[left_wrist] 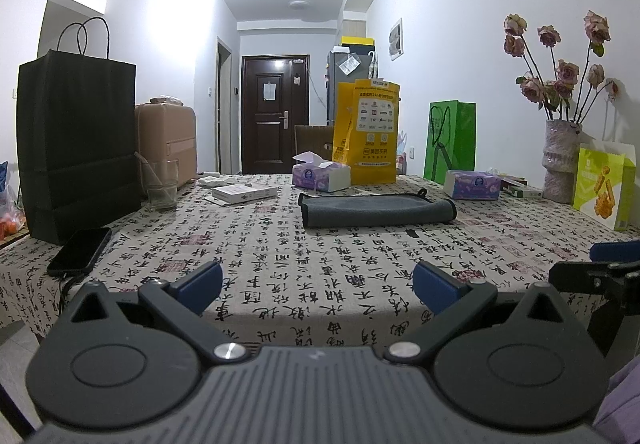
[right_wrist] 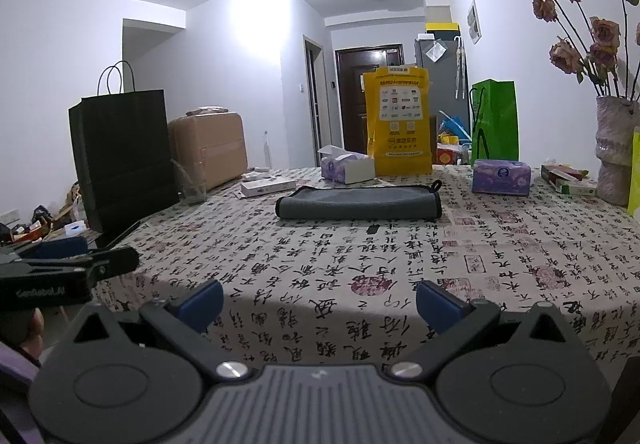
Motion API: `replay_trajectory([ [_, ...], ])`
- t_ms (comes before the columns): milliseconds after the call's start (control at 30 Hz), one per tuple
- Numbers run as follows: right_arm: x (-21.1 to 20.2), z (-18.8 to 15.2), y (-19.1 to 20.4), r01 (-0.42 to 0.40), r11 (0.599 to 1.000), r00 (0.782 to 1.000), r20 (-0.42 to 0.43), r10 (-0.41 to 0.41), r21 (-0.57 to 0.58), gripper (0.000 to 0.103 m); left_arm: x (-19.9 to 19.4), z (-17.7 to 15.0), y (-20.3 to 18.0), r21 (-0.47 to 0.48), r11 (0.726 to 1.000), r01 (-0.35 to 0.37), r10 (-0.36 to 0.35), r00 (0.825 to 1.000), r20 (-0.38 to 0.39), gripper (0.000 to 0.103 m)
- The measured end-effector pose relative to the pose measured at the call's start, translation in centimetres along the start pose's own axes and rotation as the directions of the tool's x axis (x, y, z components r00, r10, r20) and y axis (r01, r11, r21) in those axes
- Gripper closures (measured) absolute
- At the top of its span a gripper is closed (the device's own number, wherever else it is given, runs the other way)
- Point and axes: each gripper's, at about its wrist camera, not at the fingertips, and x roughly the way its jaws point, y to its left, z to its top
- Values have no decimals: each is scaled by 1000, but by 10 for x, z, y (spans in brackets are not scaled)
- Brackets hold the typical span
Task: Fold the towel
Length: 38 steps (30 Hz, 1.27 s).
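Observation:
A grey towel [left_wrist: 376, 209] with dark edging lies folded in a long flat strip on the patterned tablecloth [left_wrist: 320, 268], in the far middle of the table. It also shows in the right wrist view [right_wrist: 358, 203]. My left gripper [left_wrist: 318, 284] is open and empty, held at the table's near edge, well short of the towel. My right gripper [right_wrist: 319, 304] is open and empty too, at the near edge. The right gripper shows at the right edge of the left wrist view [left_wrist: 600, 268]. The left one shows at the left of the right wrist view [right_wrist: 64, 260].
A black paper bag [left_wrist: 76, 148], a drinking glass [left_wrist: 162, 184] and a phone [left_wrist: 80, 252] stand at the left. Tissue packs [left_wrist: 320, 174], a yellow bag [left_wrist: 366, 132], a green bag [left_wrist: 452, 140], a vase of flowers [left_wrist: 560, 160] and a snack bag [left_wrist: 604, 188] line the back and right.

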Motion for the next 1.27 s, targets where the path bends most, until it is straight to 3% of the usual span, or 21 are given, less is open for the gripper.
replay_trajectory([
  [1267,4,-2,1,-3,1000,1000,-14,3,7,0,3,1,1,5,1000,14,-14,1000,-8,0],
])
